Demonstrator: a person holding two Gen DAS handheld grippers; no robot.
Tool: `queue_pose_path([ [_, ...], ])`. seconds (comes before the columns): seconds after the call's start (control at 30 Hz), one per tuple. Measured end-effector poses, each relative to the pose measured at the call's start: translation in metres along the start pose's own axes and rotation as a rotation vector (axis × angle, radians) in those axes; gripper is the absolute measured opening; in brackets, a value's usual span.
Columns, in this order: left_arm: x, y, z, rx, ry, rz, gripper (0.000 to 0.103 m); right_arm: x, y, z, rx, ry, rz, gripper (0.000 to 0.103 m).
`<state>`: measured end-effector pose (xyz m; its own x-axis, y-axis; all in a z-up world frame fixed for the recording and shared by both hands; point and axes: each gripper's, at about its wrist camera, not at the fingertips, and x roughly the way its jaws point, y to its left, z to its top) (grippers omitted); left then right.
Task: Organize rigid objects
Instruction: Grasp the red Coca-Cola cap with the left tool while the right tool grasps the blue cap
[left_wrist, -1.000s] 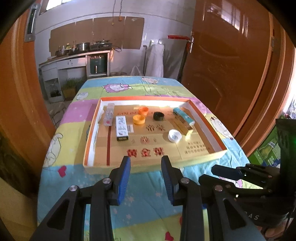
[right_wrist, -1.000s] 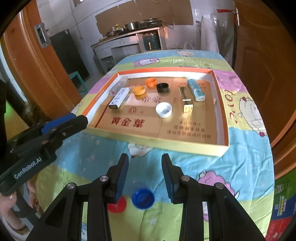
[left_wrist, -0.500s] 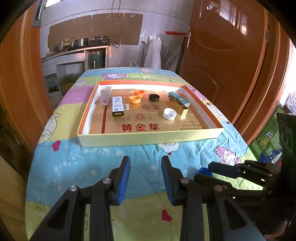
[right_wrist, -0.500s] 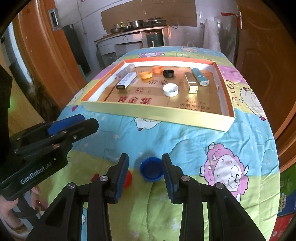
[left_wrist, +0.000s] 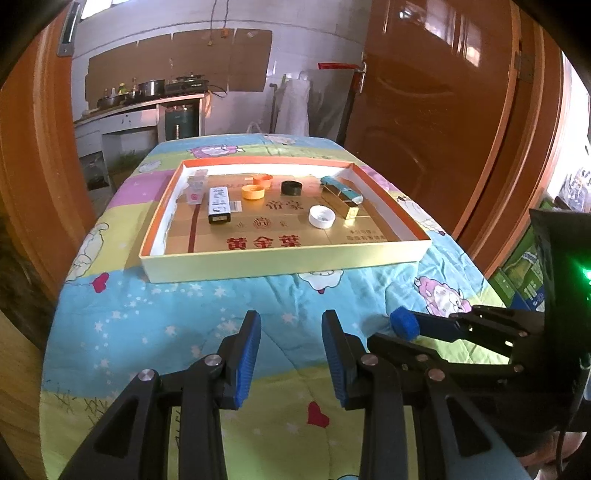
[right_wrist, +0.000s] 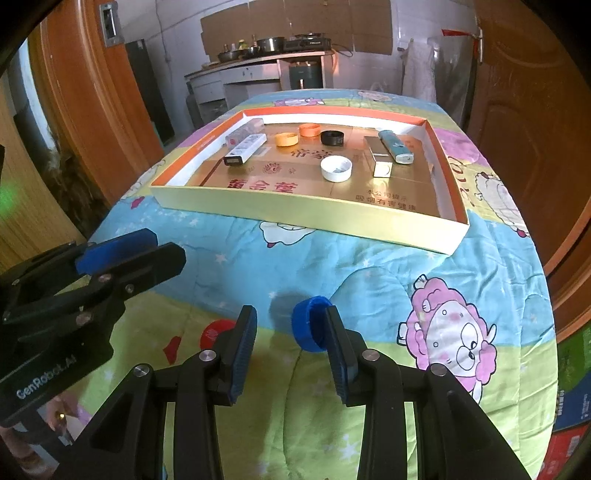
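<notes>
A blue bottle cap (right_wrist: 308, 328) stands tipped on the quilt between my right gripper's (right_wrist: 291, 350) fingers. It leans against the right-hand finger (right_wrist: 338, 354), with a wide gap to the other one; this gripper is open. A red cap (right_wrist: 213, 332) lies half hidden behind the left-hand finger. My left gripper (left_wrist: 291, 354) hovers open over bare quilt, nothing between its fingers. Farther back sits a shallow cardboard tray (left_wrist: 288, 264) holding a white cap (left_wrist: 322, 217), two orange caps, a black cap (left_wrist: 291, 187) and several small boxes.
The table is covered by a cartoon-print quilt (left_wrist: 166, 306). Wooden doors (left_wrist: 443, 110) stand close on the right and left. A kitchen counter (left_wrist: 140, 107) with pots is far behind. The left gripper (right_wrist: 162, 251) appears at the left of the right wrist view.
Both grippers have drawn back from the tray toward the near end of the table and sunk. The blue cap, flat ahead of the right fingers before, now stands tipped between them.
</notes>
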<state>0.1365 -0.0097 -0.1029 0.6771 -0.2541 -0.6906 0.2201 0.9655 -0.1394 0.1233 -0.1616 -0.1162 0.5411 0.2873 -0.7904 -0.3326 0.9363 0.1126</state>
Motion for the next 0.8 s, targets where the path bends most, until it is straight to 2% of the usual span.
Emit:
queue_pose_path([
  [0.1, 0.002, -0.001, -0.003, 0.001, 0.006, -0.009, 0.034, 0.001, -0.001, -0.001, 0.001, 0.006, -0.016, 0.038],
  [0.13, 0.002, -0.002, -0.004, 0.003, 0.007, -0.016, 0.034, 0.002, -0.002, -0.001, 0.003, 0.008, -0.026, 0.032],
  [0.17, 0.002, -0.003, -0.005, 0.006, 0.006, -0.022, 0.034, 0.002, -0.003, -0.001, 0.006, 0.006, -0.040, 0.022],
  [0.23, 0.001, -0.007, -0.009, 0.016, 0.003, -0.034, 0.034, 0.001, -0.006, -0.002, 0.015, 0.002, -0.056, 0.013],
  [0.27, 0.001, -0.009, -0.011, 0.026, 0.003, -0.044, 0.034, 0.001, -0.008, -0.003, 0.027, 0.001, -0.052, 0.011],
  [0.57, -0.001, -0.038, -0.023, 0.131, 0.001, -0.121, 0.034, -0.008, -0.019, -0.007, 0.078, -0.013, -0.025, 0.011],
  [0.8, 0.014, -0.050, -0.032, 0.183, 0.046, -0.097, 0.034, -0.015, -0.023, -0.011, 0.087, -0.030, -0.022, 0.011],
])
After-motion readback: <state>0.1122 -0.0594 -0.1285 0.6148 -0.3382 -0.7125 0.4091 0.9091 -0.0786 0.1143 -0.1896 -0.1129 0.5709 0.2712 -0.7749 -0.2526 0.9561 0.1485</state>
